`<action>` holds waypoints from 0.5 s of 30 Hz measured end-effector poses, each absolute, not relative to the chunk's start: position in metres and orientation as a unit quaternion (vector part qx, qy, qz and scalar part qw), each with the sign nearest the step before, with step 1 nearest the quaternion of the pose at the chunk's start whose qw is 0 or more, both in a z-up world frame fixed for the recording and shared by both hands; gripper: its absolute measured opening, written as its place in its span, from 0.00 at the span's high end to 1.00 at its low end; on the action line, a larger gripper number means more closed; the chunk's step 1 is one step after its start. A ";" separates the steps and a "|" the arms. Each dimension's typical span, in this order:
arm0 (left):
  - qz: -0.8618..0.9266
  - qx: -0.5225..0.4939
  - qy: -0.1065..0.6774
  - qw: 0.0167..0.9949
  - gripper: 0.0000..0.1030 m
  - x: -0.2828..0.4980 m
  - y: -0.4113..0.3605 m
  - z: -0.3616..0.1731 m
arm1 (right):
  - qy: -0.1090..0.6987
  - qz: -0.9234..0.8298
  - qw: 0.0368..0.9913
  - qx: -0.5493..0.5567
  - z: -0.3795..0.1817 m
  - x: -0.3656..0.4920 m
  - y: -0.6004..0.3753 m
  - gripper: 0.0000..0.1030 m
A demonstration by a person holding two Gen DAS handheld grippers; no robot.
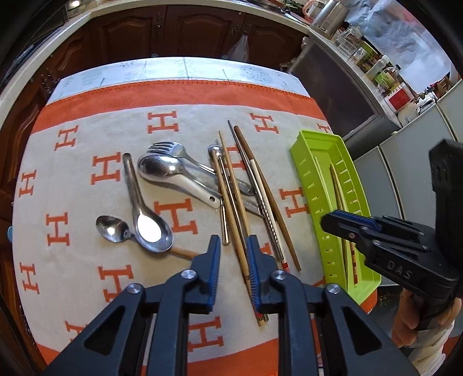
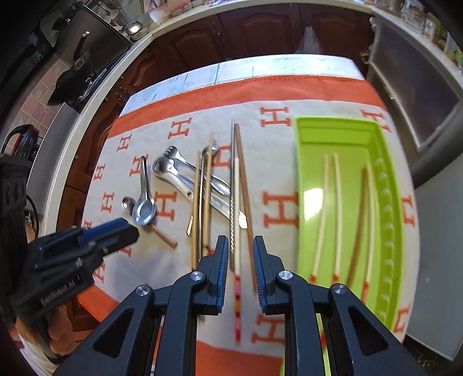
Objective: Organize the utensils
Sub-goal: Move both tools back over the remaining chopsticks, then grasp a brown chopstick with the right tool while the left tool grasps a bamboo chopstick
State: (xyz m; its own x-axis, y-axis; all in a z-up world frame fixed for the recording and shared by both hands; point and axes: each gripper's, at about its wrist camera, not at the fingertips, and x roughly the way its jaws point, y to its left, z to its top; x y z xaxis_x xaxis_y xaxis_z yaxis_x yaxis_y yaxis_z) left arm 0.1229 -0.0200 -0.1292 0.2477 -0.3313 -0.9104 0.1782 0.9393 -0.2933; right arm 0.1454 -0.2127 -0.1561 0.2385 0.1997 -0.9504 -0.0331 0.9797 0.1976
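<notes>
Lime-green tray (image 2: 341, 130), orange-lettered cloth (image 2: 277, 179)

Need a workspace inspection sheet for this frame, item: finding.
Surface: H-pattern tablecloth, flat.
Job's things: green tray holding four chopsticks; loose chopsticks, spoons and fork piled on the cloth.
Clutter: nothing seen on the cloth.
Grippers: left gripper and right gripper over the loose chopsticks, narrow gaps, nothing gripped.
Cables: dark cord-like loop off the table.
Surroundings: wooden cabinets, jars on the counter.
</notes>
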 end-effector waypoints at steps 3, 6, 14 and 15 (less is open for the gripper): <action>-0.167 -0.075 0.608 0.773 0.89 0.138 -0.022 -0.141 | 0.629 0.075 0.770 0.069 -0.170 0.171 -0.206 0.83; -0.172 -0.085 0.628 0.755 0.91 0.149 -0.026 -0.159 | 0.647 0.071 0.756 0.070 -0.190 0.192 -0.201 0.83; -0.166 -0.087 0.649 0.738 0.93 0.162 -0.036 -0.187 | 0.676 0.055 0.733 0.053 -0.233 0.218 -0.198 0.89; -0.166 -0.086 0.650 0.737 0.93 0.163 -0.038 -0.189 | 0.678 0.054 0.731 0.050 -0.237 0.220 -0.198 0.89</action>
